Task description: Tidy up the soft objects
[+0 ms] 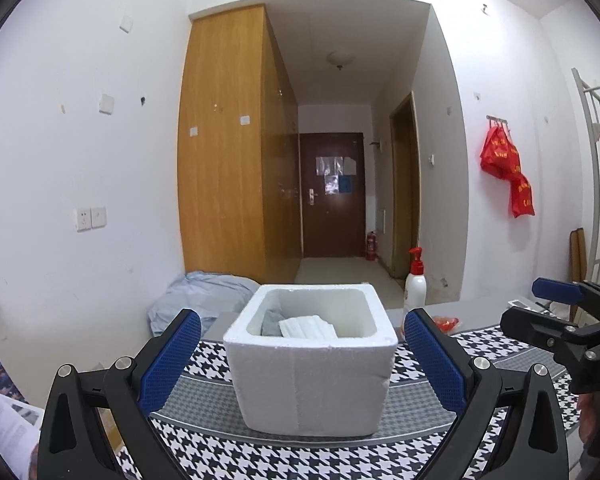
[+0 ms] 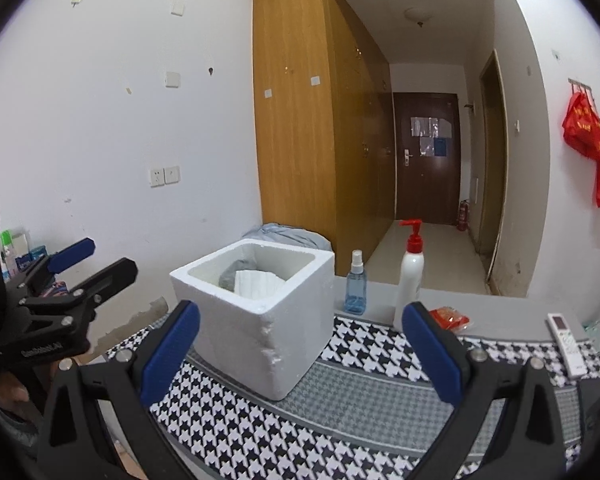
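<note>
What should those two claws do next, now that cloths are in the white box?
Probably pull both back and stop. The left claw and right claw are open and empty, the white cloth and grey cloth lie inside the foam box, and no loose cloth shows on the mat.

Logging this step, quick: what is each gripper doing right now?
Left gripper: open, holding nothing, foam box in front of it.
Right gripper: open, holding nothing.

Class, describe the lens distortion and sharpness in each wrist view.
Left wrist view: fisheye bends the walls, dark vignette at corners; foam box sharp. Right wrist view: same curvature, wardrobe leans; the folded white cloth inside stays readable.
</note>
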Demonstrator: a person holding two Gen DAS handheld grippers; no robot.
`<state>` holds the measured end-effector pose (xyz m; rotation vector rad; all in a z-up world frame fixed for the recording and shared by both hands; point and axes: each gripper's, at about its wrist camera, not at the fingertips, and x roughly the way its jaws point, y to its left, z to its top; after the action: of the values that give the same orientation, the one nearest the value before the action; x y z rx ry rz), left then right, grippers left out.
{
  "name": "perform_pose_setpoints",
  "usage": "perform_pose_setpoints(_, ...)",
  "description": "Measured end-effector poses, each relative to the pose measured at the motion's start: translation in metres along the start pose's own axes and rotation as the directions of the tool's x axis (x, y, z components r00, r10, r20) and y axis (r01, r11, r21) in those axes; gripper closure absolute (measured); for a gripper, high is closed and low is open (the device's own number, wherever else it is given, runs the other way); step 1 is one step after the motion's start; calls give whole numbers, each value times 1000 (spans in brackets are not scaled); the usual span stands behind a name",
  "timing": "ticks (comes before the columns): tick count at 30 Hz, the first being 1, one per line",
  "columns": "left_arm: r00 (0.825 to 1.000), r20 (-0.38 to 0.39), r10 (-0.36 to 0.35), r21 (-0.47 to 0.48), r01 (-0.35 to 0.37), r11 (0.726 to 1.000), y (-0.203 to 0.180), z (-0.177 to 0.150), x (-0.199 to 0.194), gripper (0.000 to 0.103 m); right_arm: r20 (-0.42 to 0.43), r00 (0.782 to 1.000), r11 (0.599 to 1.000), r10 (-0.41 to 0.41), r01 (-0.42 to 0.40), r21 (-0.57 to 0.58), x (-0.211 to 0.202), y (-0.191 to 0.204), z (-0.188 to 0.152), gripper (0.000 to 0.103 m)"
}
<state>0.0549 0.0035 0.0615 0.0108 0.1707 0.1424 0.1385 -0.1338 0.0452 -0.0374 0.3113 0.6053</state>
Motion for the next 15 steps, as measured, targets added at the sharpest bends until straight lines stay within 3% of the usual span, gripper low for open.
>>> perform_pose_setpoints(11, 1000, 16, 9, -31, -8, 999, -1, -24, -5, 1, 29, 998, 999, -49, 49, 22, -14, -7, -29, 1)
perform_pose_setpoints(15, 1000, -14, -12, -44, 11, 999, 1, -35, -4, 1, 15, 996, 996, -89, 89, 5, -12, -5, -41, 1)
